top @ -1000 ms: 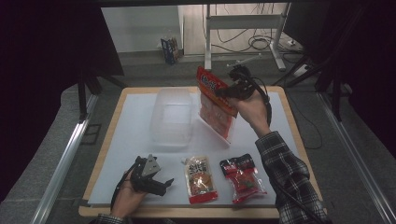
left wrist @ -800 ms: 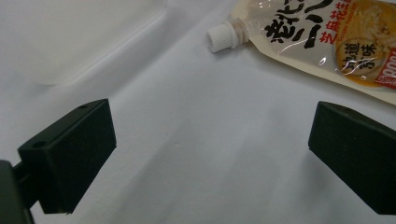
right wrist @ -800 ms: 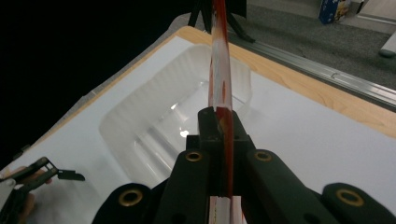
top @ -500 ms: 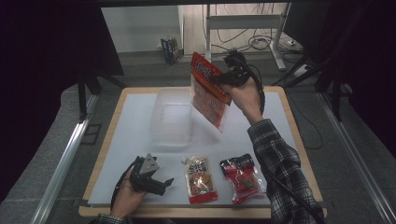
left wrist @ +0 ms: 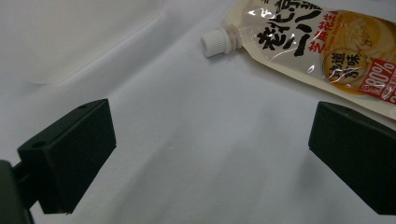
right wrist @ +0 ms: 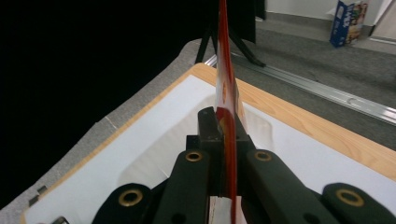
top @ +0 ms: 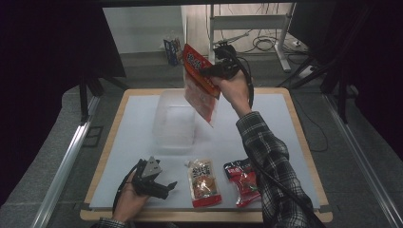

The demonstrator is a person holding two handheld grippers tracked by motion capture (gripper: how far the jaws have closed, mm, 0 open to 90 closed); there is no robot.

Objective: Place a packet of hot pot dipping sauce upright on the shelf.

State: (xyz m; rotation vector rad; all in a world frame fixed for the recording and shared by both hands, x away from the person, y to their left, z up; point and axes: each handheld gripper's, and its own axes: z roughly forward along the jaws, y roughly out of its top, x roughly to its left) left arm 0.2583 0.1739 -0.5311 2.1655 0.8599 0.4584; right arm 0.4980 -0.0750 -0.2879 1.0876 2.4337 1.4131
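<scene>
Right tongs (top: 205, 72) pinching flat glossy red packet (top: 199, 85), left tongs (top: 168, 187) agape beside spouted pouch (top: 204, 183)

Place: I work in a lab or recording room, not a home.
Table (top: 304, 142): a wooden board with a white sheet taped on it, set up as a work area.
Surround: black curtains (top: 47, 47) hang at both sides of me.
Floor (top: 43, 142): grey carpet, with a metal rail (top: 66, 161) running past the table.
Beyond: a desk frame (top: 247, 33) with loose cables (top: 266, 42) under it, and a small box (top: 172, 50) by the wall.
My tools: a cabled gripper (top: 151, 179) in my left hand.
</scene>
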